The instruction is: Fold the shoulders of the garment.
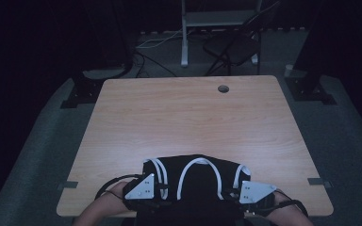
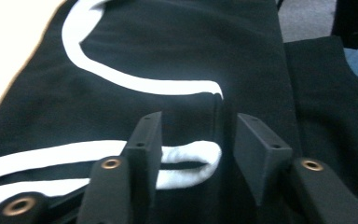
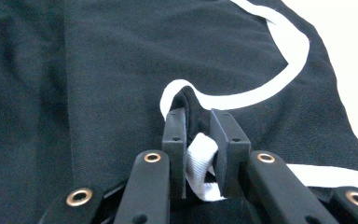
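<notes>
A black garment with white trim [image 1: 195, 176] lies at the near edge of the wooden bench [image 1: 188, 117], just in front of the person, and part of it seems to hang over that edge. The left gripper [image 1: 162, 190] is at the left side of the cloth and the right gripper [image 1: 231, 193] at the right side. In the left gripper view the fingers [image 2: 144, 140] are apart, with a folded piece of the white trim [image 2: 186, 158] lying between them; they are not pressing on it yet, so I judge this side as open and only placed around the fabric. In the right gripper view the fingers [image 3: 175, 135] are closed on a ribbed white edge [image 3: 200, 154] and a fold of black cloth, so this side already holds the garment. The work looks to be at its beginning: the garment is crumpled, not spread flat and not folded, and most of the bench beyond it is bare. What seems done is the grasp on the right. What is left, in my judgement, is to close the left fingers on the trim, then to lift or pull the garment forward onto the bench and lay it out.
</notes>
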Motion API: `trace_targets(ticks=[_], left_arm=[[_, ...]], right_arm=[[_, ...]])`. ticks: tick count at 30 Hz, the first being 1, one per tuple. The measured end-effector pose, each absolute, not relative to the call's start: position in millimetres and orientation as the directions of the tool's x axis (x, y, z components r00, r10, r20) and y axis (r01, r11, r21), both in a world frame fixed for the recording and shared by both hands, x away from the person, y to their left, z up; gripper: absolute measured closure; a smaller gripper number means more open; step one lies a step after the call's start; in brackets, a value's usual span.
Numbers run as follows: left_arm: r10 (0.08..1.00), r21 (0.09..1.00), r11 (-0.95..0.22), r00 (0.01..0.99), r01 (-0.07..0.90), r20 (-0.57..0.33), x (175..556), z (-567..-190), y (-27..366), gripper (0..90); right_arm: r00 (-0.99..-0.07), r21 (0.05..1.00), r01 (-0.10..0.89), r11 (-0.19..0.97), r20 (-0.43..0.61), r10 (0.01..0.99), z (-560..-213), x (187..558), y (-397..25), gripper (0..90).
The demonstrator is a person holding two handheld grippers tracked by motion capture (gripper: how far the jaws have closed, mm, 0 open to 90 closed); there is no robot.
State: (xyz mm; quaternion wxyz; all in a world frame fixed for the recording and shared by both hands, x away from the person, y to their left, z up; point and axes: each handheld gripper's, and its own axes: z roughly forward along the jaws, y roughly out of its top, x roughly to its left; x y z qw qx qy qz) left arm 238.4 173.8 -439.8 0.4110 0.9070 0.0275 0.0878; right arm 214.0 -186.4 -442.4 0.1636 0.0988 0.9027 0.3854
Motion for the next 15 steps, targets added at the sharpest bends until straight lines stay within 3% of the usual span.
trace_targets(ticks=[3,8,15], left_arm=[[0.133,0.742,-0.669,0.976,-0.037,0.170,241.3,-440.1,172.2,83.8],[0.130,0.753,-0.657,0.976,-0.045,0.172,256.0,-442.3,174.7,85.1],[0.215,0.752,-0.659,0.962,0.016,0.167,287.8,-441.3,175.1,85.1]], right_arm=[[-0.929,0.737,0.058,0.673,-0.207,0.307,-443.3,217.1,-186.7,79.0],[-0.927,0.764,0.111,0.636,-0.150,0.343,-445.7,228.6,-191.3,81.2],[-0.912,0.779,0.196,0.595,-0.078,0.403,-445.9,257.7,-194.1,81.2]])
